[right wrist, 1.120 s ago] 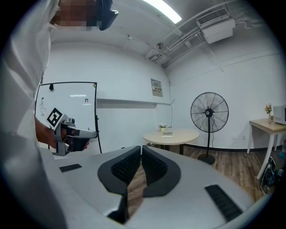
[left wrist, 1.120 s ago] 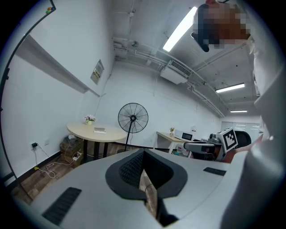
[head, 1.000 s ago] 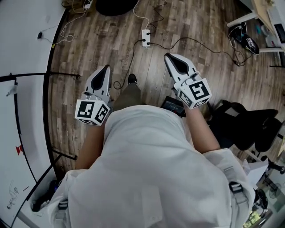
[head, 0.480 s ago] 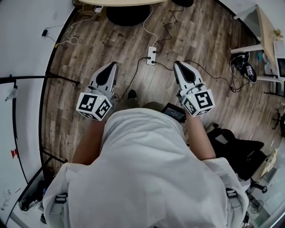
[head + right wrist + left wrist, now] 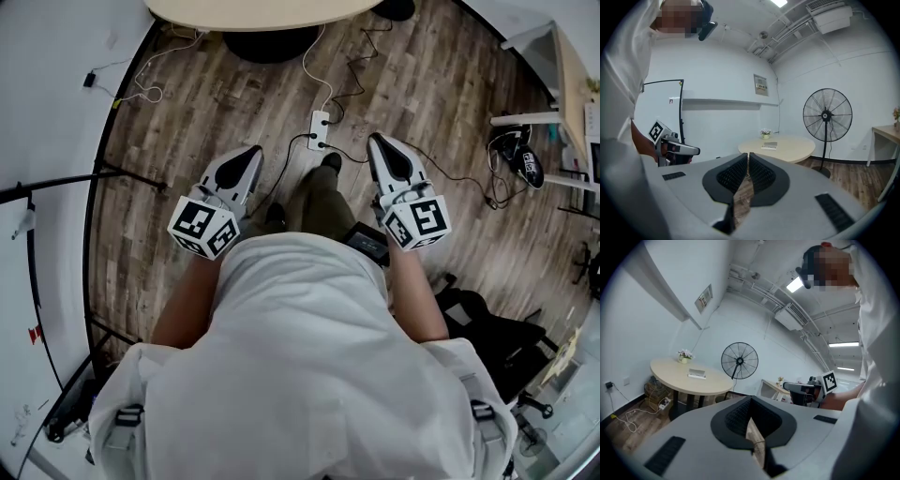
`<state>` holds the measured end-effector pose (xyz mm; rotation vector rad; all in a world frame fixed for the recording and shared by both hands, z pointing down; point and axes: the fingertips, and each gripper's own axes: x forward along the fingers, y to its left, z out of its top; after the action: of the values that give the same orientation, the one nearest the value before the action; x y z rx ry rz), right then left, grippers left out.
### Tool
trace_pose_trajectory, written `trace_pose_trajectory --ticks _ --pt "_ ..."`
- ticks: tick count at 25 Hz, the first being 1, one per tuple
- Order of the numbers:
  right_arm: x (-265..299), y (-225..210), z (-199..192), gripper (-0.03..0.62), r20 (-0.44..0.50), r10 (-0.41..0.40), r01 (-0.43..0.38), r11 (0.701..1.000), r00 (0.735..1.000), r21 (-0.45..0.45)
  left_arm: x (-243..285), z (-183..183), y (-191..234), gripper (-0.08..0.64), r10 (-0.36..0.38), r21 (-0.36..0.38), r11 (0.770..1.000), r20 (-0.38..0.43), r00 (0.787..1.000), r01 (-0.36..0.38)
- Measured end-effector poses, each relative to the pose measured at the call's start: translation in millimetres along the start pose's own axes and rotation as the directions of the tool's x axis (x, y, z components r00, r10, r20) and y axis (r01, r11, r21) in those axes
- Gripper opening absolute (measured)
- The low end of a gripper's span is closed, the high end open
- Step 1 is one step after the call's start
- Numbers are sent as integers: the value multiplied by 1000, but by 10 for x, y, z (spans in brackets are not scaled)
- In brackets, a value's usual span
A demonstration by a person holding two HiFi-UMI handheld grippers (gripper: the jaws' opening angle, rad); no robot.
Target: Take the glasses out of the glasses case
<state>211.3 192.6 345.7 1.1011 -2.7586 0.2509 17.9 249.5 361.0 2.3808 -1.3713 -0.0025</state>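
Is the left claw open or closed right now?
Shut, and empty. In the left gripper view, the left gripper has its jaws meeting at the tips, with nothing between them and only floor showing through lower down.

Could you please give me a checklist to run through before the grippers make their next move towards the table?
1. Left gripper empty: ok, jaws together, nothing between.
2. Right gripper empty: ok, jaws together, nothing between.
3. Jaws open for a grasp: not ok.
4. Target found: cannot tell; a flat object lies on the round table, too small to identify.
5. Table within reach: not ok, it stands well ahead of both grippers.
6. Path clear: not ok, a power strip lies ahead.
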Motion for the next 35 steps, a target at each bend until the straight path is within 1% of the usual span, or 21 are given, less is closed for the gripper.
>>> trace_pose_trajectory --ticks 2,5,8,11,13,16,19,22,26,31,35 --pt "162 -214 38 28 7 21 -21 1000 1000 -1 244 30 81 5 11 -23 1000 -6 1000 -11" --pt "380 -627 116 28 13 50 -50 999 999 2 663 162 202 5 52 -40 998 -7 999 -53" --pt "582 -1095 196 28 24 78 -79 997 997 16 1114 366 260 4 80 -33 996 12 997 -80" --pt "737 -1575 233 28 28 107 -108 992 994 62 1514 598 295 3 130 -24 991 43 991 -129" --pt "825 -1881 262 29 30 124 -126 989 992 80 1727 701 311 3 171 4 985 34 985 -172" --pt "954 -2268 314 29 41 140 -143 984 989 110 1957 771 348 3 223 32 974 -2 975 -223" --pt "1104 -2553 320 28 53 163 -168 976 985 141 2185 757 374 5 241 38 970 -47 969 -239" --pt "1295 -2686 248 29 42 213 -217 964 976 156 2387 758 392 6 239 51 970 -62 969 -236" --pt "1464 -2718 140 29 22 277 -277 945 961 177 2535 796 468 6 275 20 961 -59 960 -274" --pt "1733 -2751 110 28 -1 341 -335 925 940 180 2576 856 694 5 347 -4 938 -33 937 -347" --pt "1813 -2611 112 28 -4 378 -373 916 926 149 2406 746 783 5 388 -4 921 -10 921 -388"
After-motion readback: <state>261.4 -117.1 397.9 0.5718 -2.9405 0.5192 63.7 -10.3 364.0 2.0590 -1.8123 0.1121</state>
